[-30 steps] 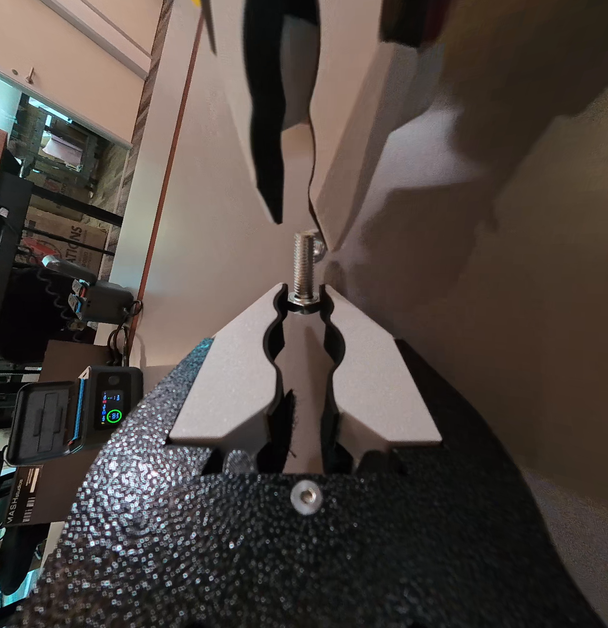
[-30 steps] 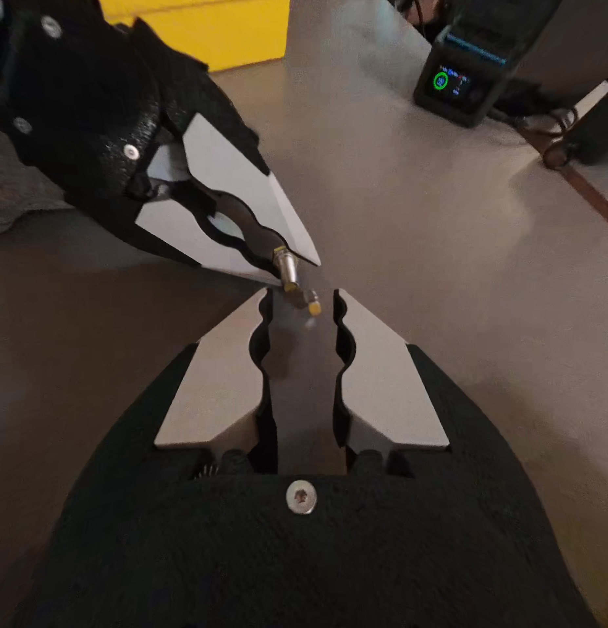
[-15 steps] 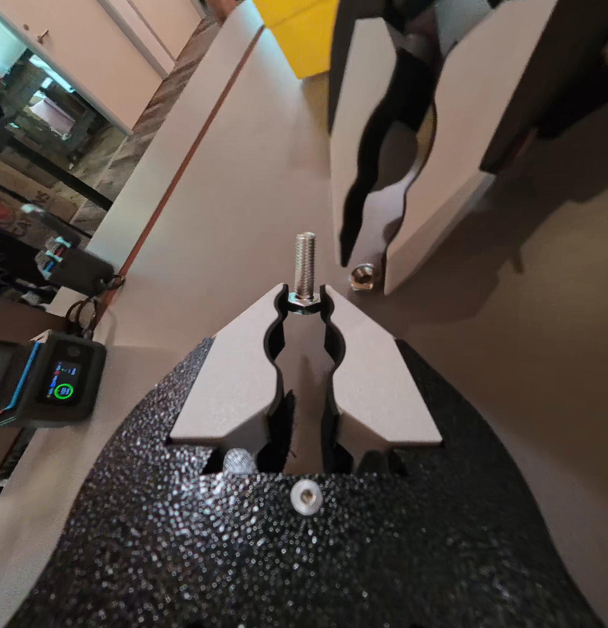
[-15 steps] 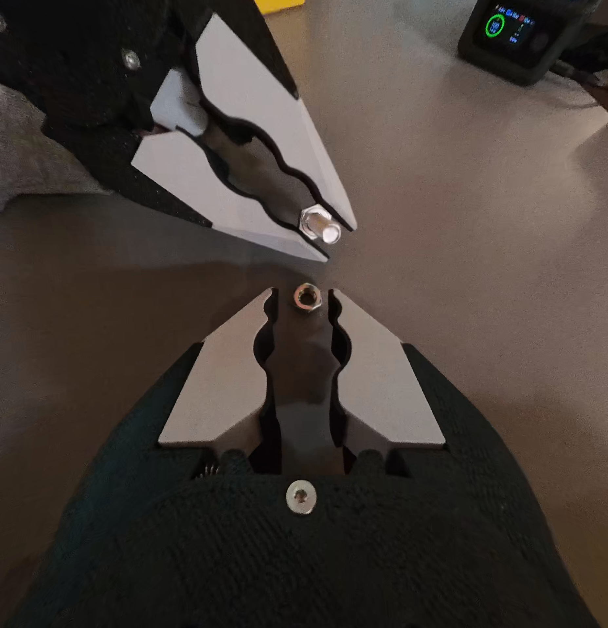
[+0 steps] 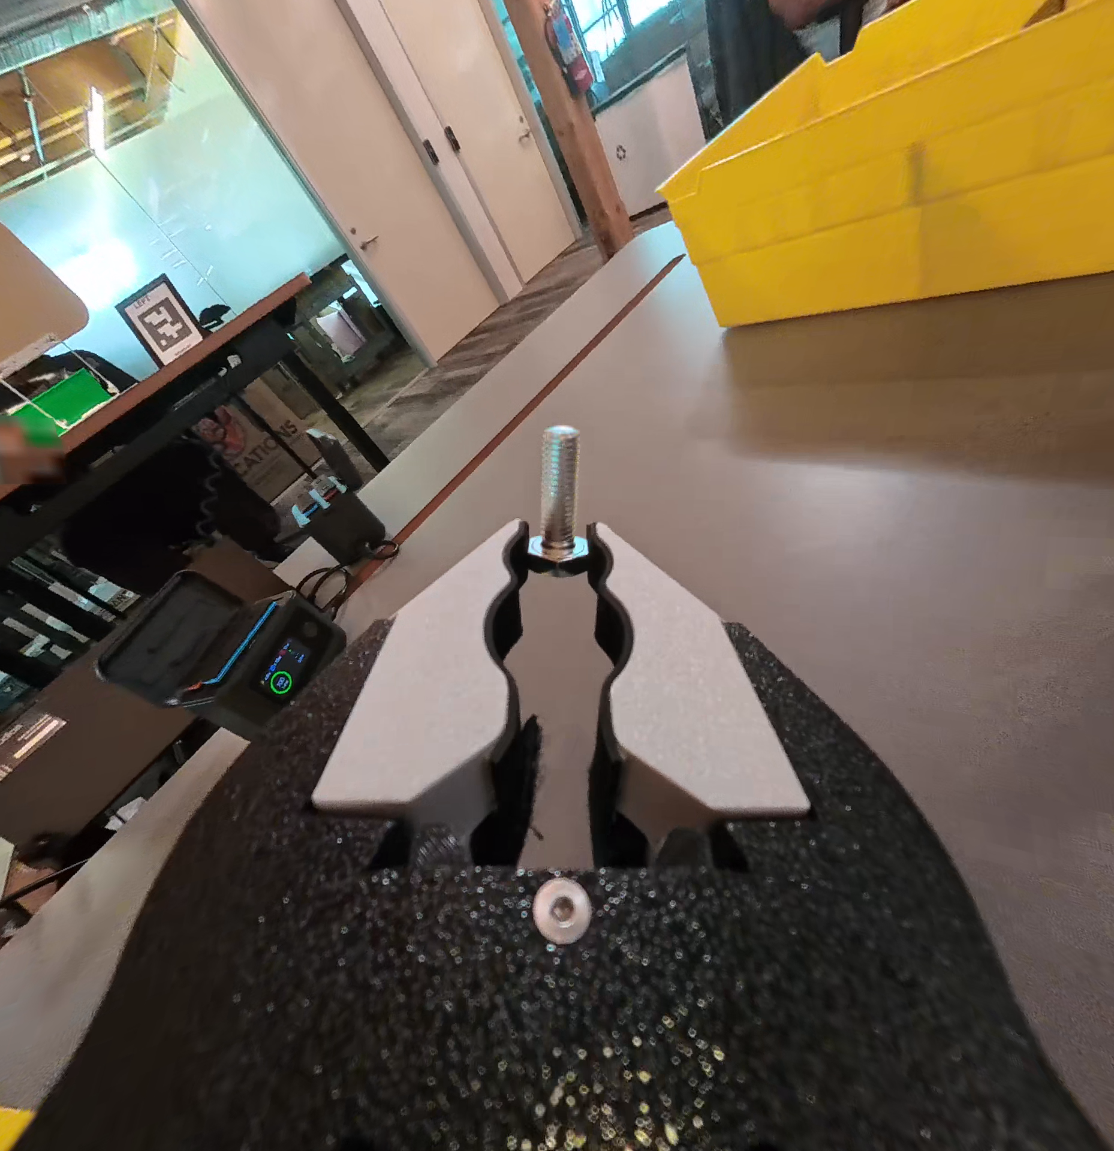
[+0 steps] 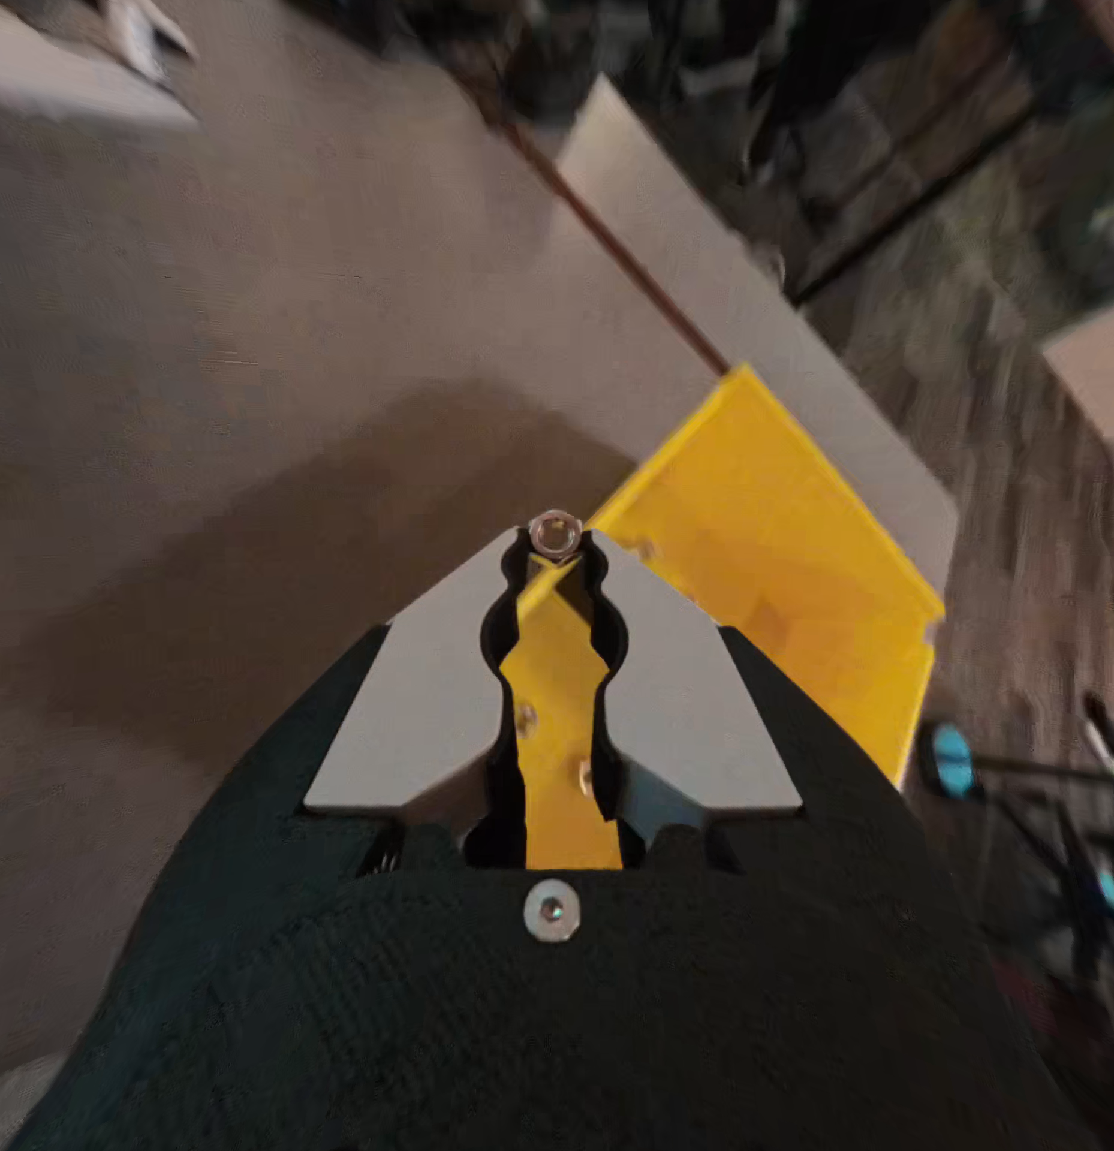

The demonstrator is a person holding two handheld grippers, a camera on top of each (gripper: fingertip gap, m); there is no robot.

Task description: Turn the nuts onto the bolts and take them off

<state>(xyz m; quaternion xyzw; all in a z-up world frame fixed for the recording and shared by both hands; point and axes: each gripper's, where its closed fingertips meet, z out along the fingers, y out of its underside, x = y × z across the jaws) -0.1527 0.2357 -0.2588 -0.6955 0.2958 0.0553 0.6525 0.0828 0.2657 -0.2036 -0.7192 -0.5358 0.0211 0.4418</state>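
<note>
A: Left wrist view. The left gripper (image 5: 557, 551) is clamped narrow on the hex head of the bolt (image 5: 559, 492). The threaded shank stands straight out past the tips, bare, above the table (image 5: 853, 529). A yellow bin (image 5: 916, 205) sits far right.

B: Handling?

A: Steel, stiff and small, so light. The head flats give the fingers (image 5: 442, 685) a sure seat; the threads should stay free.

B: Right wrist view?

A: Blurred. The right gripper (image 6: 556, 542) is pinched narrow on the nut (image 6: 555, 534), which sits at the very tips with its bore facing the camera. It is lifted over the bin (image 6: 760, 560).

B: Risk?

A: The nut is smooth, tiny and held by only its flats at the tip. I judge it could slip or cock. It should be held across opposite flats, with the bore square to the shank.
</note>
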